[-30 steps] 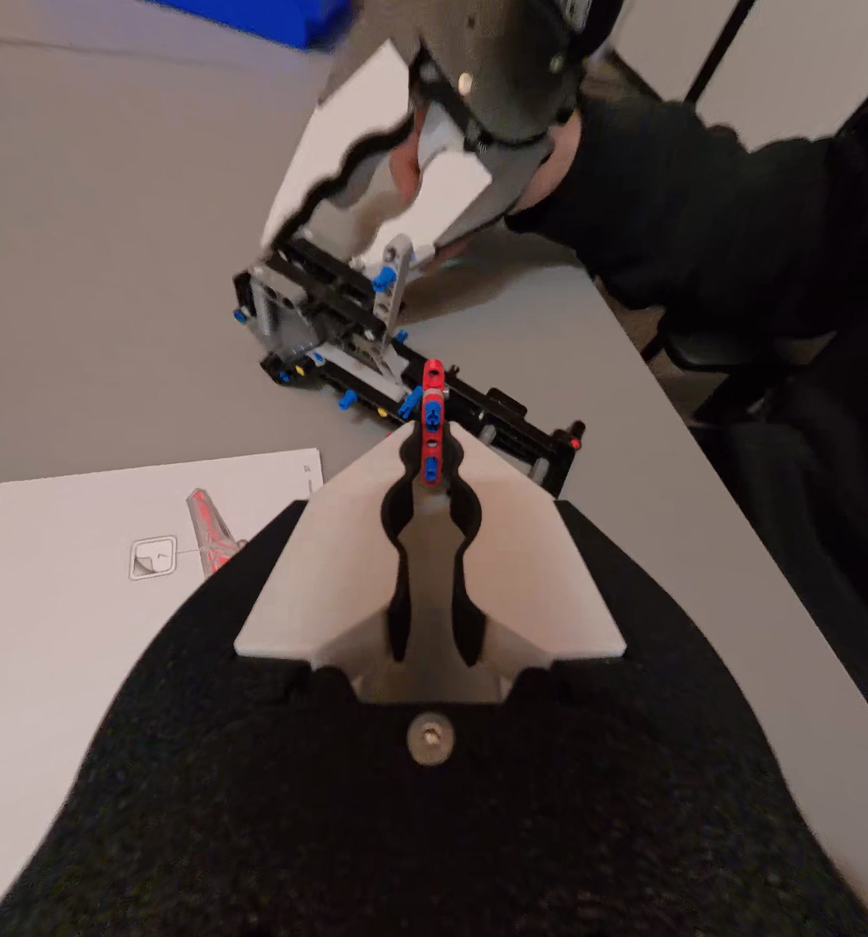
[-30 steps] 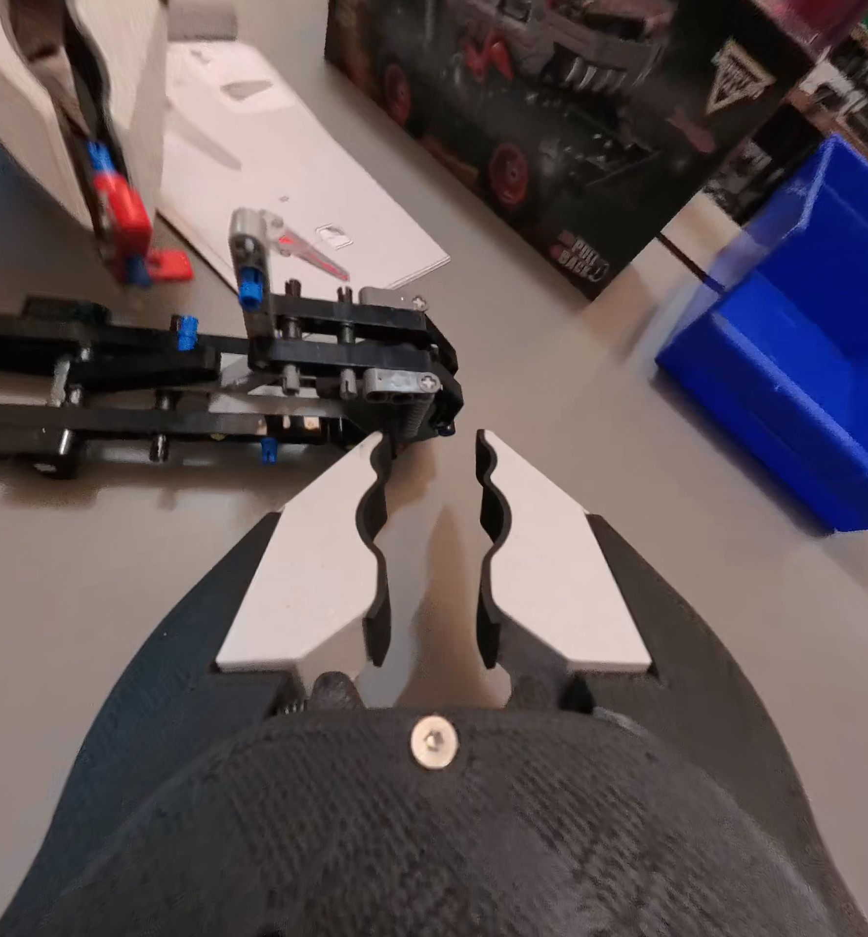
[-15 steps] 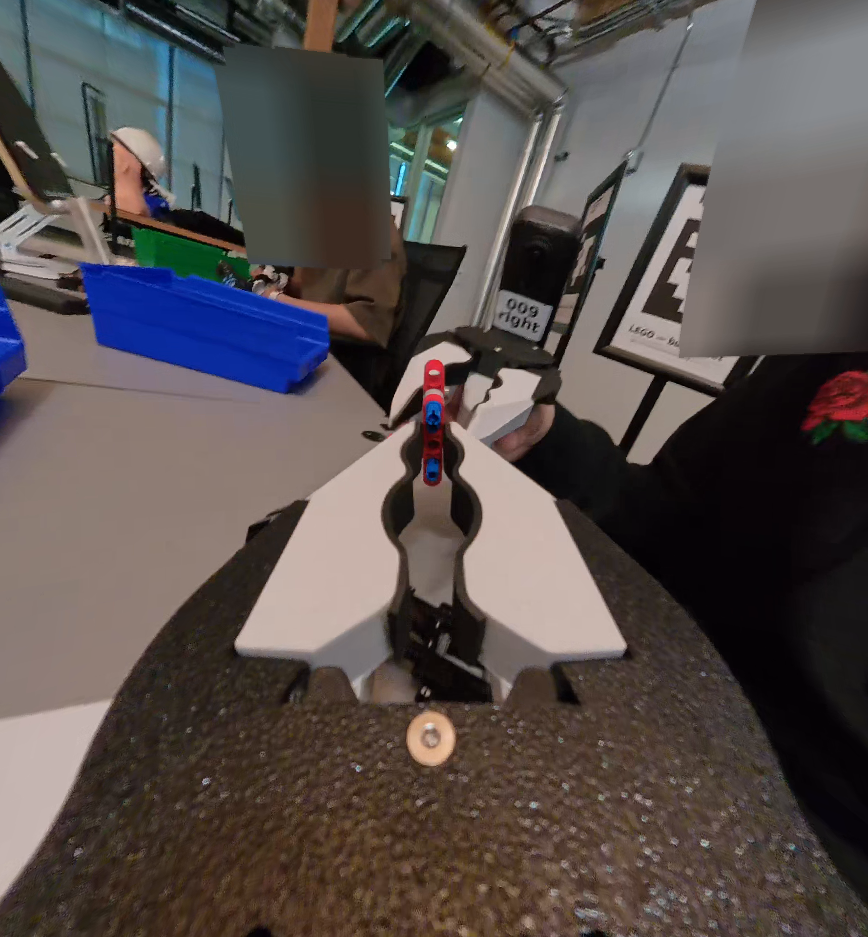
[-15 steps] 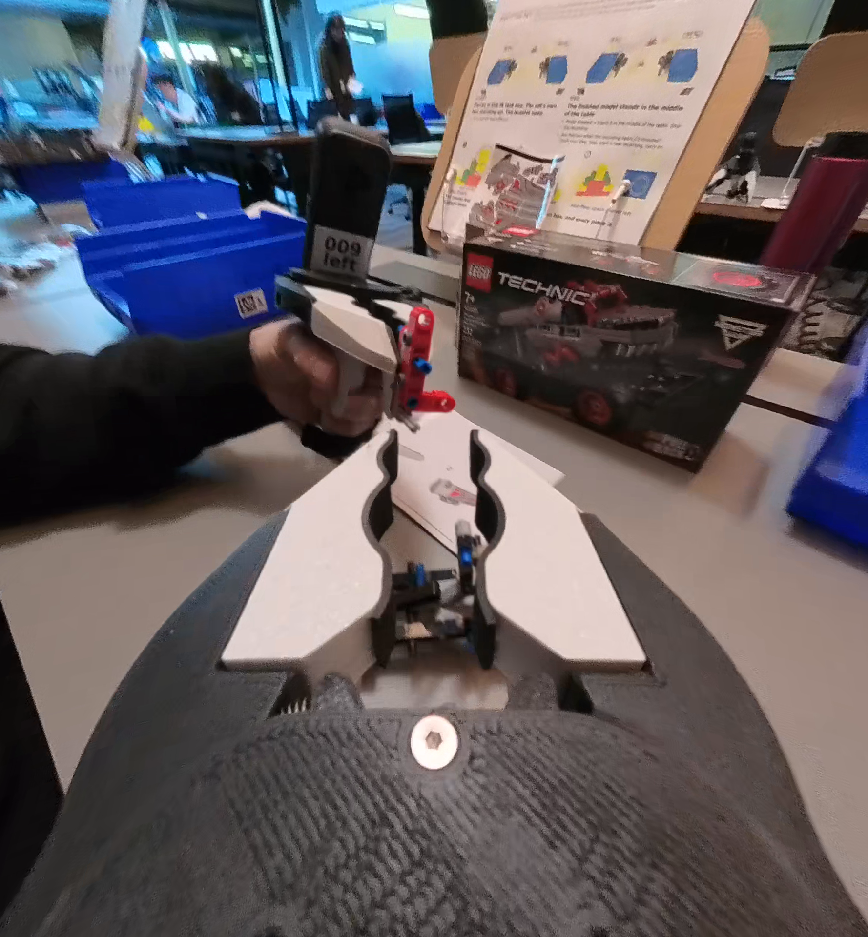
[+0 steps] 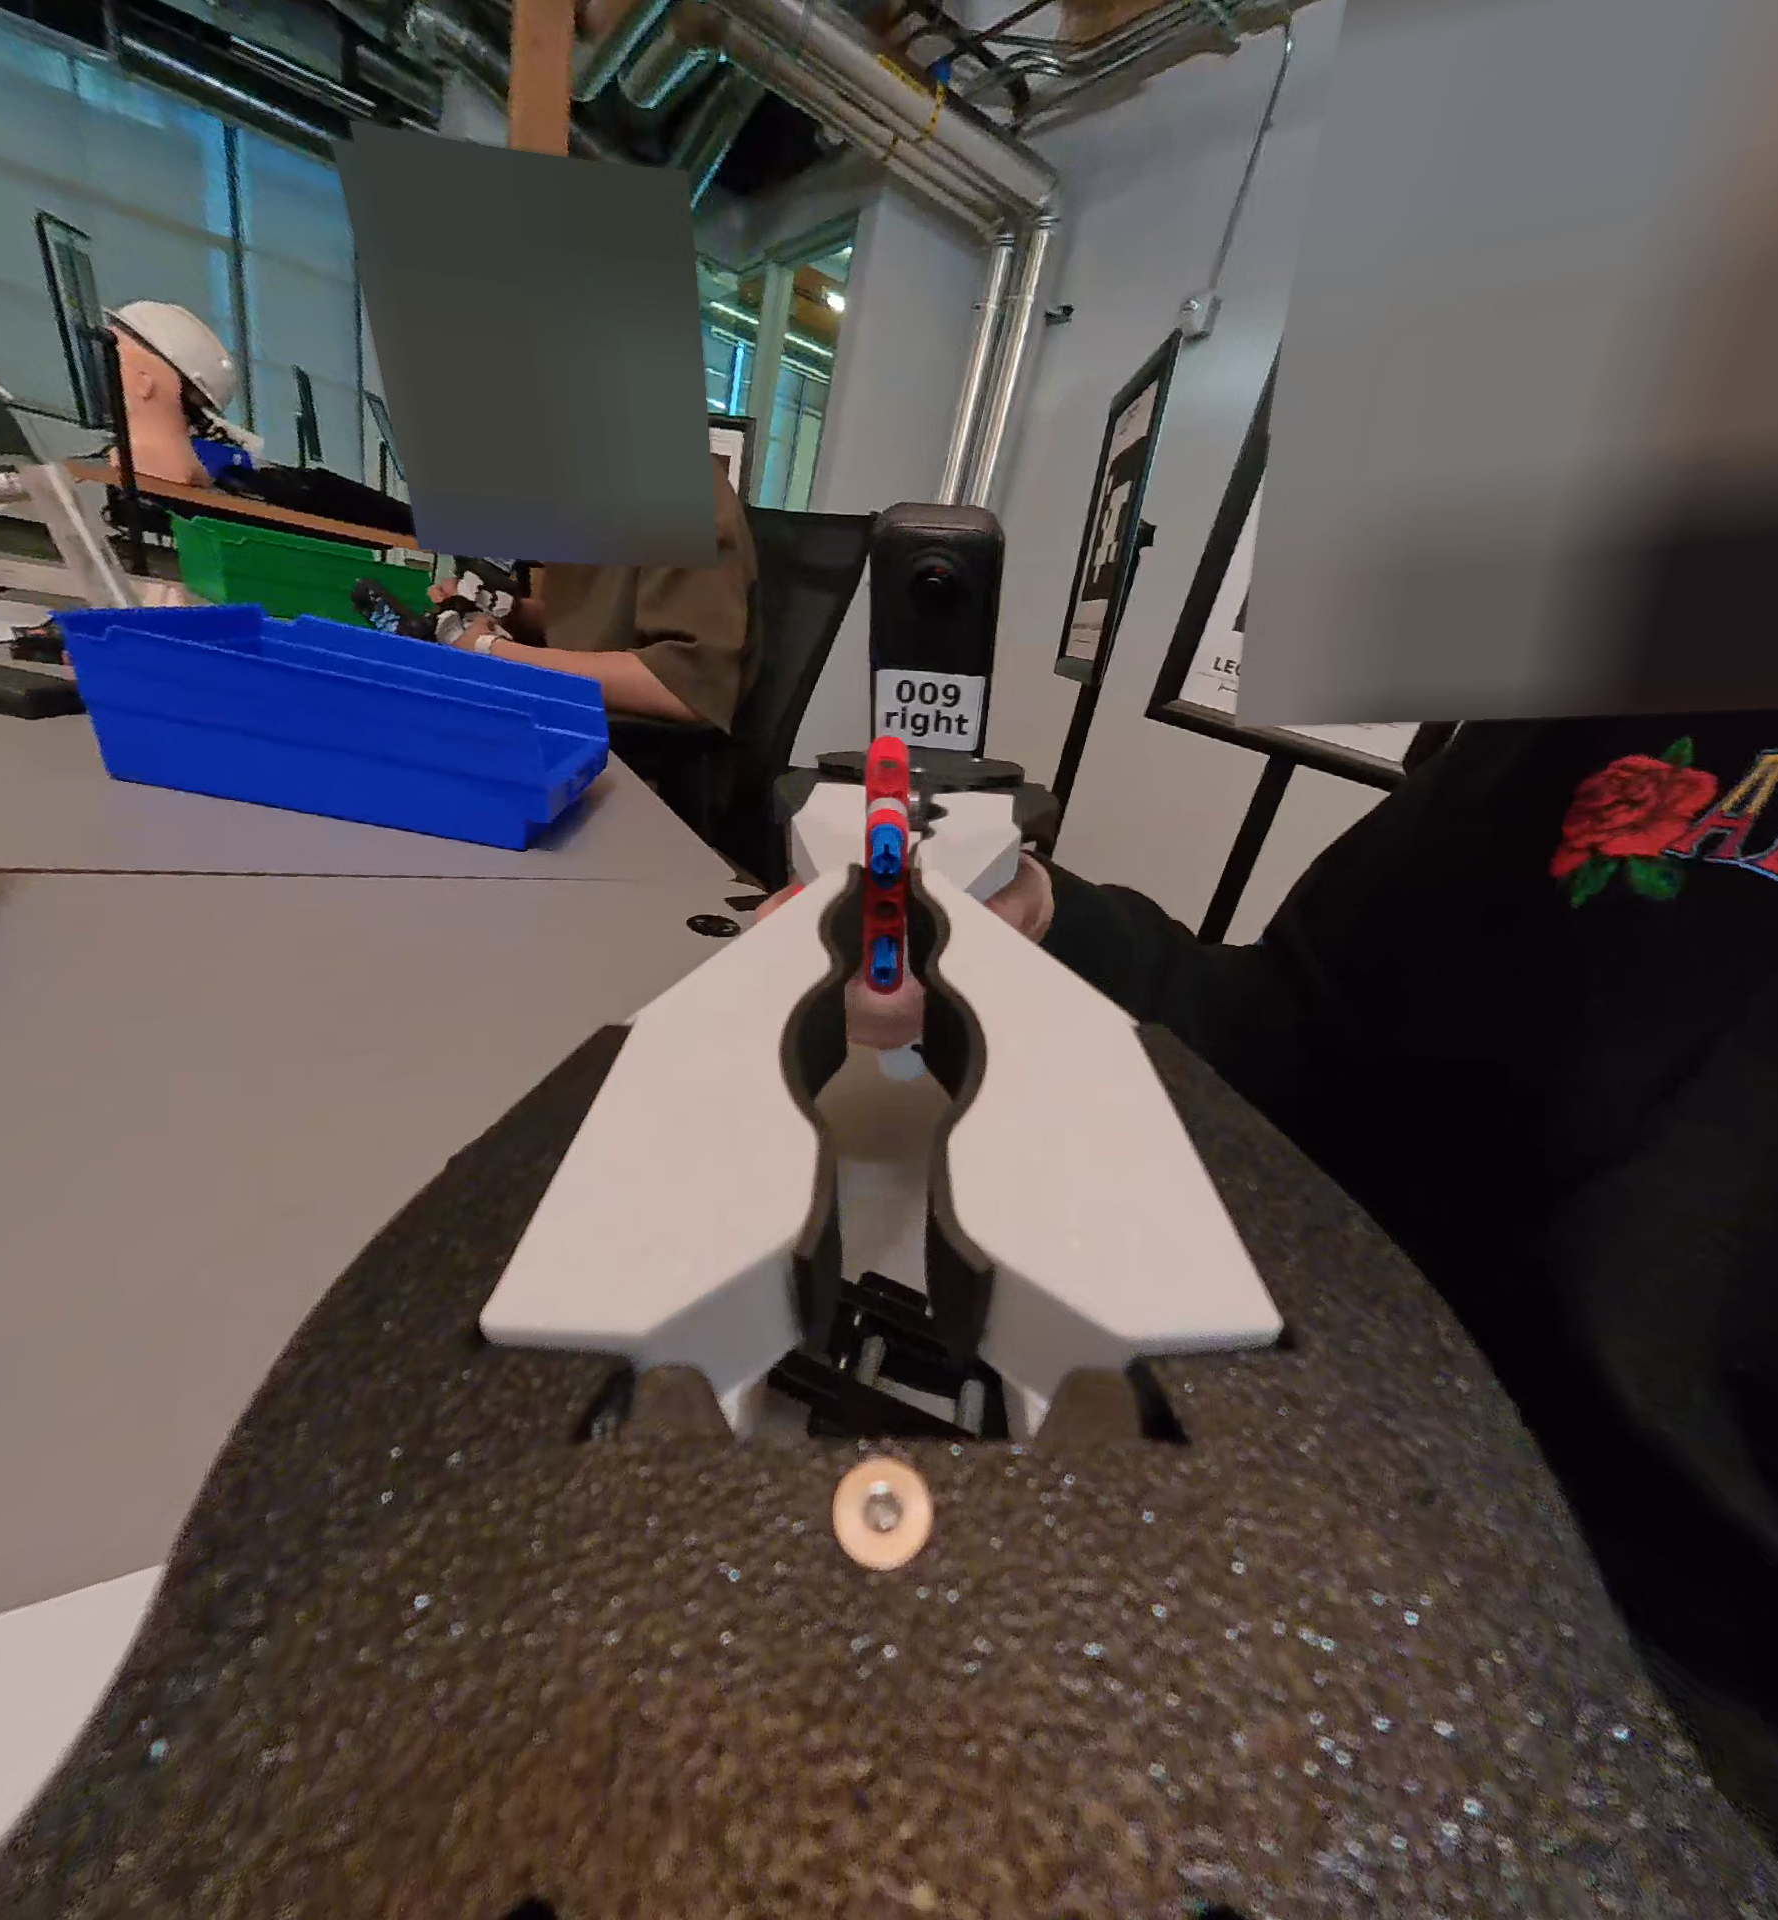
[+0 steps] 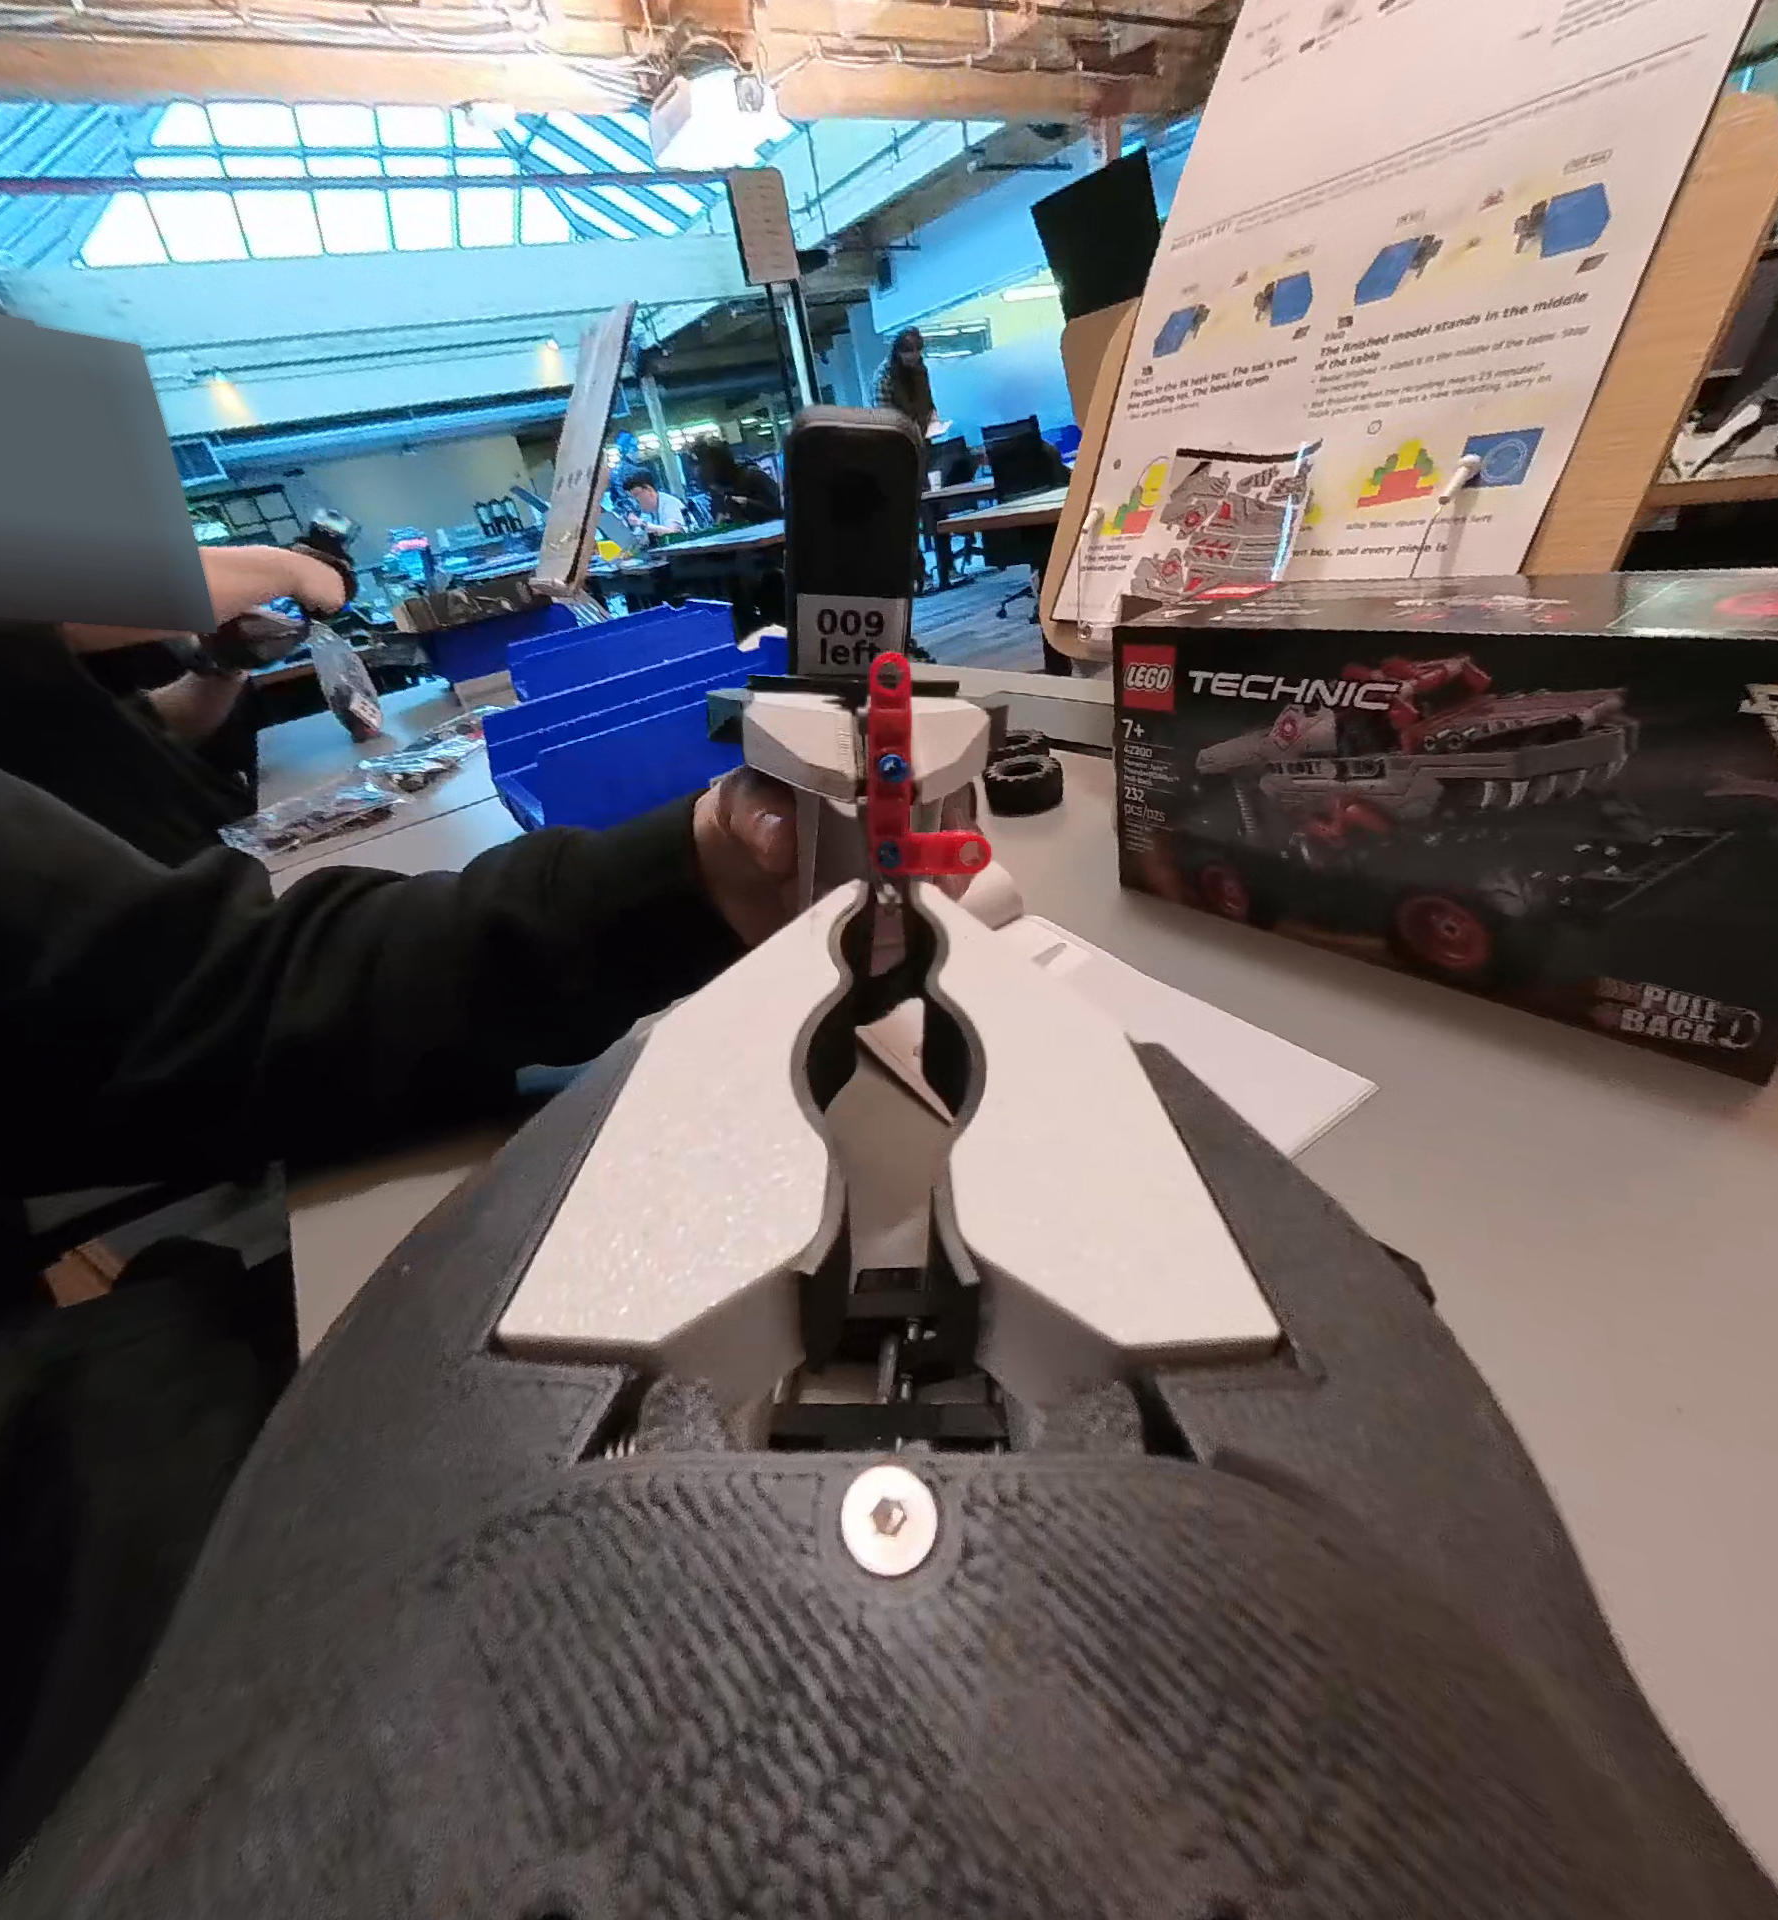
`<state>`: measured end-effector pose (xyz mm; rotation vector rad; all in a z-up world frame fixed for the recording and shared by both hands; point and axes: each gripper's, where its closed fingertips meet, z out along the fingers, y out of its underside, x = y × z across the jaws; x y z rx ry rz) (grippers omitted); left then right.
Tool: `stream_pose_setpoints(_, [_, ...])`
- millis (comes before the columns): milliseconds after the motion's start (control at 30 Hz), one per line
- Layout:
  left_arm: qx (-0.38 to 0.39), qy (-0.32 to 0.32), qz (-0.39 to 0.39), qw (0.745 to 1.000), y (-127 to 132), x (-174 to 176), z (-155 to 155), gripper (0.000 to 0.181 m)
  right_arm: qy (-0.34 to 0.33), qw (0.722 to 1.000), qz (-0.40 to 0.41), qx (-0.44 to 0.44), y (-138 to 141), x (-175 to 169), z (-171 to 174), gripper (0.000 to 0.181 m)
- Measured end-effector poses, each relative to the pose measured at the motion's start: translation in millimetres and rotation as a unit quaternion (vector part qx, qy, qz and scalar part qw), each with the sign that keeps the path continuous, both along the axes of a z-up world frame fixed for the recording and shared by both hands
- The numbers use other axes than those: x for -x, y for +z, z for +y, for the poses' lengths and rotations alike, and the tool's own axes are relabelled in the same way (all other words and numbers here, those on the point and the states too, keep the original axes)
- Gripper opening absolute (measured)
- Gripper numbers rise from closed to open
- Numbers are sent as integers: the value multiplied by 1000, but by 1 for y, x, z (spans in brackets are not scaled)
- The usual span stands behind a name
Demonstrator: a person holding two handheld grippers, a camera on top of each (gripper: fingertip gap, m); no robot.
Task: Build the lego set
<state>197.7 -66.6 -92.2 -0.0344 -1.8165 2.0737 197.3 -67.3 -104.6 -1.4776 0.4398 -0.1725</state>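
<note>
My left gripper (image 5: 885, 914) is shut on a red L-shaped beam (image 5: 885, 883) with blue pins, held upright in the air. In the right wrist view the same beam (image 6: 890, 769) stands in the left gripper (image 6: 864, 743), its short arm pointing right. My right gripper (image 6: 890, 909) is shut with its tips just under the beam's lower end, and nothing shows clearly between them. The two grippers face each other closely; the right gripper also shows in the left wrist view (image 5: 906, 842). The black chassis (image 5: 885, 1351) lies on the table below, glimpsed between the fingers, as it is in the right wrist view (image 6: 885, 1340).
A set box (image 6: 1467, 810) stands at the right with a tilted instruction board (image 6: 1384, 312) behind it. A white booklet (image 6: 1176, 1039) lies on the grey table. Black tyres (image 6: 1020, 774) and blue bins (image 6: 615, 717) sit beyond. Another blue bin (image 5: 334, 717) is far left. Left and right tips are no more than a few centimetres apart.
Both grippers have lifted from looking down at the chassis to facing each other level. The right gripper has shut and come close under the red beam.
</note>
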Motion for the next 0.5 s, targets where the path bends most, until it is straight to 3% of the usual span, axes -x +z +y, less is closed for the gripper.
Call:
stream_pose_setpoints(167, [-13,9,-15,1000,-1,0,-1,4,-1,1000,1,6,-4,-1,0,3])
stream_pose_setpoints(267, [-12,21,-31,999,5,2,1,8,9,998,14,-57,5,-2,-3,2])
stream_pose_setpoints(333, [-27,32,-49,998,7,2,2,20,24,994,22,-106,12,-1,-7,2])
stream_pose_setpoints(500, [-80,63,-109,989,2,6,-2,24,48,984,4,-172,25,5,-12,2])
